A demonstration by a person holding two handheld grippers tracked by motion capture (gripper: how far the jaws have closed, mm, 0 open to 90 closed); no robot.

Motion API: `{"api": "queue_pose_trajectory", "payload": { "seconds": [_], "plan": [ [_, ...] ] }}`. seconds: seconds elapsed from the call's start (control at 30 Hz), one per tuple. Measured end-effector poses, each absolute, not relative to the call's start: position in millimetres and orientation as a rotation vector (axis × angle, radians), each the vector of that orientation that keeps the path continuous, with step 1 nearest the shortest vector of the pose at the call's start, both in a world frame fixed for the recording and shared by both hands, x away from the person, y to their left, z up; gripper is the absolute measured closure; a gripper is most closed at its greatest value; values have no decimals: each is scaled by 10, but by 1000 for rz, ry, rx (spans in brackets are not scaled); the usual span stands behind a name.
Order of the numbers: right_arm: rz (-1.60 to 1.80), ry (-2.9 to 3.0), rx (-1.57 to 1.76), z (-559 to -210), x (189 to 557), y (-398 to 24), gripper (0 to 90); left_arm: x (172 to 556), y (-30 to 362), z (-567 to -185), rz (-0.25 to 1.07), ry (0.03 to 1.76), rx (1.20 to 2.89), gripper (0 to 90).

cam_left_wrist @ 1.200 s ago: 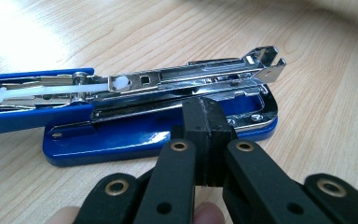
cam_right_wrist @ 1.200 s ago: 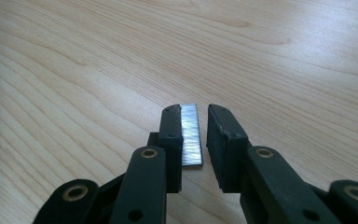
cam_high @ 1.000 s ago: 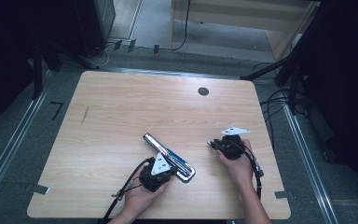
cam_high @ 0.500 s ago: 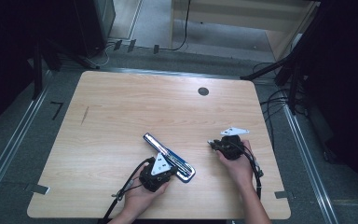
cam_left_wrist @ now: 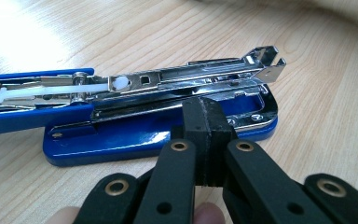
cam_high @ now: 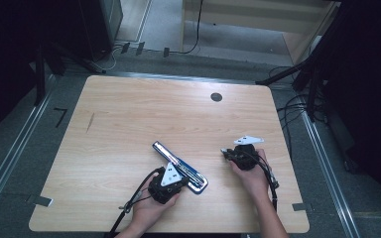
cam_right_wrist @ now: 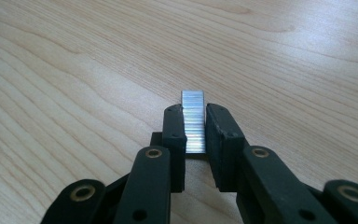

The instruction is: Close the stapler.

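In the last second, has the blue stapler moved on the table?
No. In the high view the stapler lies at the same angle and the same place relative to the dark round hole in the table.

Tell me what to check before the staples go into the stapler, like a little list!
1. Staple strip held between the right tongs: ok, both jaws press its sides.
2. Blue stapler opened up: ok, the blue top is swung back and the metal staple channel lies bare.
3. Stapler held steady: cannot tell. The left tongs are shut right at its base, but whether they pinch it is hidden.
4. Path across the wooden table between strip and stapler: ok, nothing lies between.
5. Strip lined up with the channel: not ok yet, the right tongs sit apart from the stapler.
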State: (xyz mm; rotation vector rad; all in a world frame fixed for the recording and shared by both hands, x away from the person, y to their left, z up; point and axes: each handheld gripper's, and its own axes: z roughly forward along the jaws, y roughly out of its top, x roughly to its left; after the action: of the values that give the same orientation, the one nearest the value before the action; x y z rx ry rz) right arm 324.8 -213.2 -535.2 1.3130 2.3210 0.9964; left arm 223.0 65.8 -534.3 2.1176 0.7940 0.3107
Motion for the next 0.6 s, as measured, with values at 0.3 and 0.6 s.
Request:
{"api": "queue_pose_trajectory", "payload": {
  "seconds": [0.3,0.6],
  "plan": [
    [1015,2304,1313,-5363,3222,-2145,799,2232,659,-5344,307,794,2116,900],
    [1035,2310,1286,-5312,3141,-2139,800,2232,659,-5343,309,794,2116,900]
  ]
}}
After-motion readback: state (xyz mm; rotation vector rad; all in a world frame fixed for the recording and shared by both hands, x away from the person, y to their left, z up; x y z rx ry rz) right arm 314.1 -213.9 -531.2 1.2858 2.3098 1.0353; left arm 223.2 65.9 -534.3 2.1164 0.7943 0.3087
